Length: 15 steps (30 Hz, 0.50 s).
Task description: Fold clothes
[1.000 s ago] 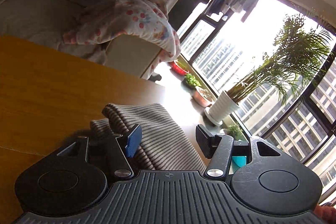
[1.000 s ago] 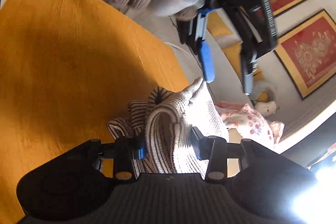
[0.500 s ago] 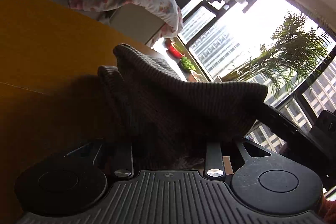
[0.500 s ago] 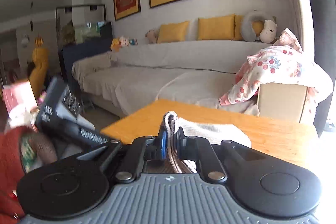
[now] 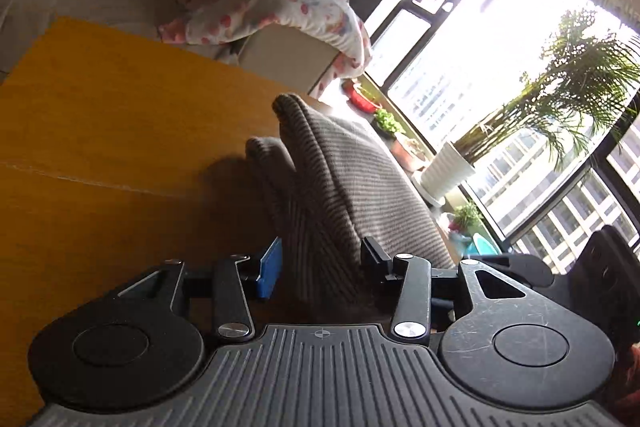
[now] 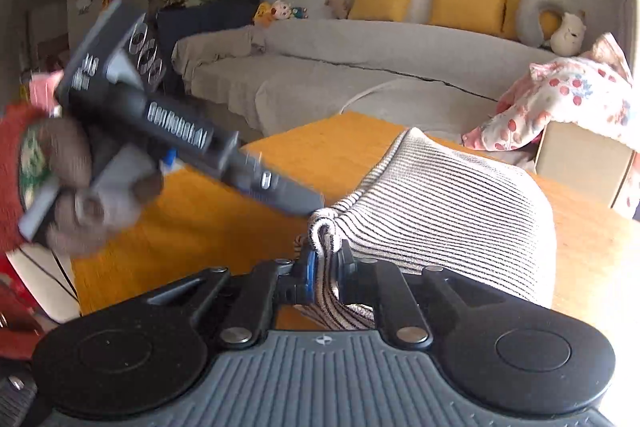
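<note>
Garment: striped knit sweater (image 6: 448, 219), bunched and partly lifted off the wooden tabletop (image 6: 208, 211); all places below are relative to the sweater.
Right claw (image 6: 326, 267): narrow, pads clamped on a rolled edge at the sweater's near end.
Left claw (image 5: 320, 263): jaws have just been opening; a thick fold stands between them, and the blue pad (image 5: 269, 269) shows a gap beside the cloth, so no grip is judged.
Risk, slip: the right claw holds only a thin rolled hem; a pull could strip it free.
Risk, sag: with the left side released, the fold may collapse and crease unevenly.
Right wrist view only: the left claw's body in the person's hand (image 6: 72, 199), left of the sweater; sofa (image 6: 360, 67) behind.
Left wrist view only: window and potted palm (image 5: 552, 107) beyond the sweater.
</note>
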### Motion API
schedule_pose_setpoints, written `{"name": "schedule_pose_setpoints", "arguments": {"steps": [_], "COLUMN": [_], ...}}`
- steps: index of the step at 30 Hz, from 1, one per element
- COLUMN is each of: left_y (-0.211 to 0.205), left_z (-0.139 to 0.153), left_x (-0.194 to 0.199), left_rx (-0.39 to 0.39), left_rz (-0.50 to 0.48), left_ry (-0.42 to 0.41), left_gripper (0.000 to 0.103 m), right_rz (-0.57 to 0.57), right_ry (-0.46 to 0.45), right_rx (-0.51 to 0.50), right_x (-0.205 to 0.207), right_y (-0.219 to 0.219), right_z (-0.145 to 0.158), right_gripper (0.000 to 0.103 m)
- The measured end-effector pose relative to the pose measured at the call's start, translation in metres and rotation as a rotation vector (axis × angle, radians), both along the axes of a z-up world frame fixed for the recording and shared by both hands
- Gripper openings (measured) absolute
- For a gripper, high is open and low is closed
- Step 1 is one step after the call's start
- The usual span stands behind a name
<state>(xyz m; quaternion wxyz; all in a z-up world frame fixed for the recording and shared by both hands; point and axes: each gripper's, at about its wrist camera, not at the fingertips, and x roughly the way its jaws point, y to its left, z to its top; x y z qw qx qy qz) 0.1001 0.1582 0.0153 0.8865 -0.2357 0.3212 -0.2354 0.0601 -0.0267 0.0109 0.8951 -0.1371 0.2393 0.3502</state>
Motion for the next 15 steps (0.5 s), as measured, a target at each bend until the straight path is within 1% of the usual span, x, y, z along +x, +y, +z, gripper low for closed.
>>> {"name": "schedule_pose_setpoints", "arguments": {"steps": [2, 4, 6, 8, 10, 11, 12, 13, 14, 15], "left_y": [0.008, 0.001, -0.020, -0.042, -0.067, -0.076, -0.081, -0.084, -0.084, -0.085], "left_z": [0.021, 0.036, 0.043, 0.038, 0.023, 0.013, 0.007, 0.006, 0.006, 0.007], "left_x": [0.002, 0.007, 0.021, 0.038, 0.057, 0.064, 0.067, 0.066, 0.063, 0.061], "left_rx": [-0.049, -0.087, -0.121, -0.106, 0.001, 0.070, 0.114, 0.142, 0.152, 0.161], "left_rz": [0.022, 0.000, -0.061, -0.106, -0.104, -0.085, -0.075, -0.074, -0.079, -0.083], "left_ry": [-0.055, -0.098, -0.103, -0.082, -0.033, -0.008, -0.015, -0.036, -0.041, -0.047], "left_gripper": [0.048, 0.052, 0.057, 0.058, 0.057, 0.052, 0.047, 0.047, 0.047, 0.047], "right_rz": [0.009, 0.009, 0.010, 0.017, 0.021, 0.027, 0.034, 0.041, 0.042, 0.032], "right_ry": [-0.045, -0.085, -0.111, -0.128, -0.153, -0.163, -0.170, -0.177, -0.186, -0.191], "right_rx": [-0.064, -0.110, -0.139, -0.156, -0.165, -0.158, -0.140, -0.123, -0.101, -0.075], "right_x": [-0.010, -0.016, -0.019, -0.022, -0.026, -0.028, -0.032, -0.035, -0.038, -0.039], "right_y": [0.008, 0.014, 0.019, 0.021, 0.019, 0.014, 0.007, 0.000, -0.008, -0.016], "right_z": [-0.005, -0.008, -0.009, -0.010, -0.006, -0.001, 0.005, 0.011, 0.017, 0.024], "right_gripper": [0.011, 0.011, 0.012, 0.015, 0.017, 0.027, 0.050, 0.066, 0.090, 0.100]}}
